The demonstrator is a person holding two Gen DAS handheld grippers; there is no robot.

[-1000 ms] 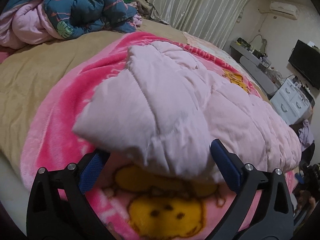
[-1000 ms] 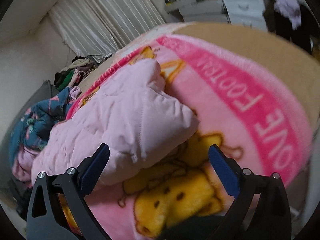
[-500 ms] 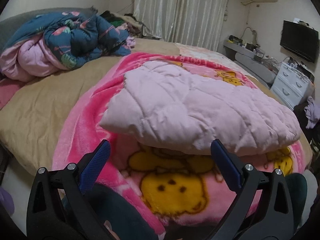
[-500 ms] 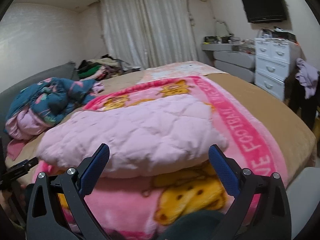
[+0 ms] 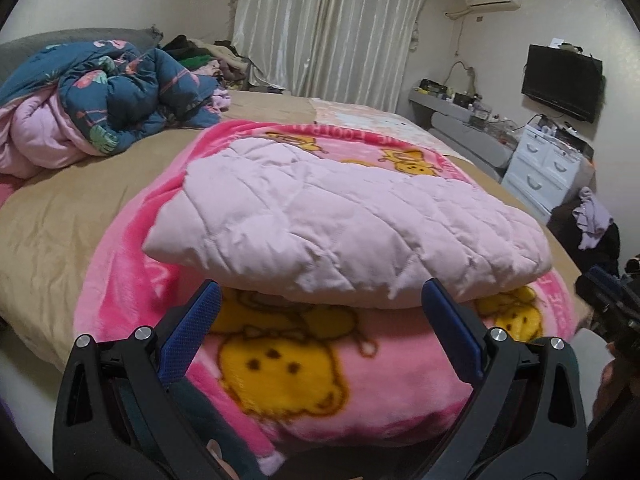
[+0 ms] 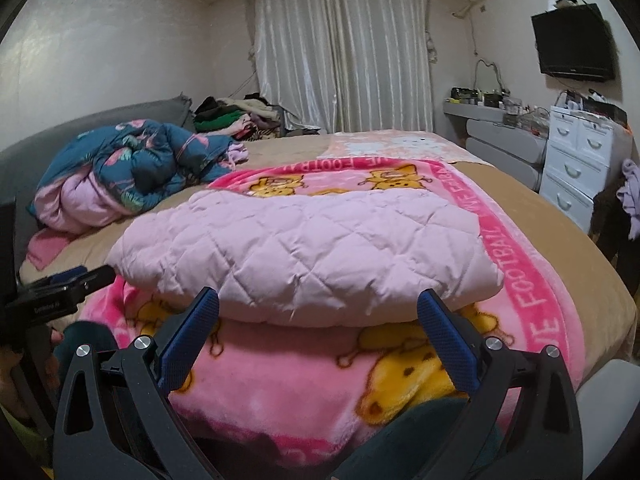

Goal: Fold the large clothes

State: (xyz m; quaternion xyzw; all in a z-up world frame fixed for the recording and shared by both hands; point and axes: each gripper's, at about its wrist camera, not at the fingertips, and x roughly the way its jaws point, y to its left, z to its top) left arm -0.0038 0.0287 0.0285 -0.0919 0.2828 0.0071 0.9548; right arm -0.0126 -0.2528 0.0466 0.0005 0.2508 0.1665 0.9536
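From the left wrist camera, the left gripper hangs just short of the bed's near edge with its 2 blue-padded jaws spread wide and nothing between them. Straight ahead lies the pale pink quilted jacket, already doubled into a thick, puffy slab on top of the pink cartoon blanket, which covers the tan bed sheet. The padding looks light and springy; I'd guess it wants to puff back open and slide a little on that fleecy blanket. The near folded edge is rounded and fat, so a grip would do best on a corner, such as the left one, where the layers thin out enough for the jaws to close over them. A heap of blue floral bedding sits well apart, toward the head of the bed.

From the right wrist camera, the right gripper is likewise spread wide and empty, just shy of the same jacket. The right-hand corner near the blanket's lettered border looks like the natural hold for this side. The left gripper's body pokes in at the far left, clear of the cloth.
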